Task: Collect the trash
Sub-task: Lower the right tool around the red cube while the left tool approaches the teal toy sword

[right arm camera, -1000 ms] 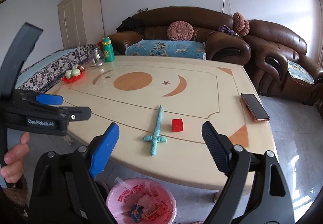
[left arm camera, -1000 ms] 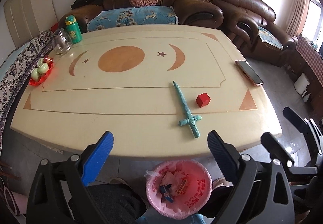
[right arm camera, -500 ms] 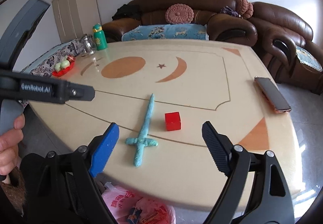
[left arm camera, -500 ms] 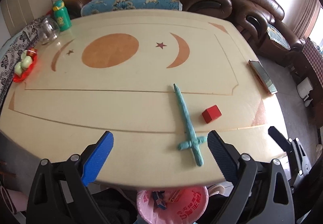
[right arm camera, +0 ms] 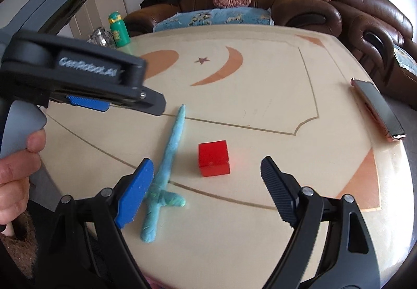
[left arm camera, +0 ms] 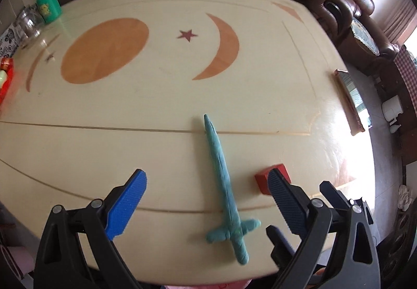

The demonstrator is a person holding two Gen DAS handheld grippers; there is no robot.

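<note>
A teal clay sword (left arm camera: 221, 174) lies on the cream table (left arm camera: 156, 106), and a red cube (right arm camera: 213, 157) sits just right of it. My left gripper (left arm camera: 206, 200) hangs open above the sword's hilt end, with nothing between its pads. Its right finger (left arm camera: 284, 200) hides part of the cube (left arm camera: 273, 171). My right gripper (right arm camera: 206, 171) is open too; the cube shows between its fingers and the sword (right arm camera: 166, 166) lies by its blue left pad (right arm camera: 135, 192). Whether either gripper touches the table is unclear. A hand (right arm camera: 15, 158) holds the left gripper's handle.
A phone (right arm camera: 378, 109) lies near the table's right edge. A green bottle (left arm camera: 47, 2), a glass jar (left arm camera: 26, 26) and a red tray (left arm camera: 5, 78) stand at the far left. Brown sofas (right arm camera: 299, 2) run behind the table. A pink sliver of bin (left arm camera: 221, 285) peeks under the near edge.
Both grippers have moved forward and down over the table, closer to the sword and the cube. The pink bin has slipped almost out of view under the table edge. Jaws unchanged.
</note>
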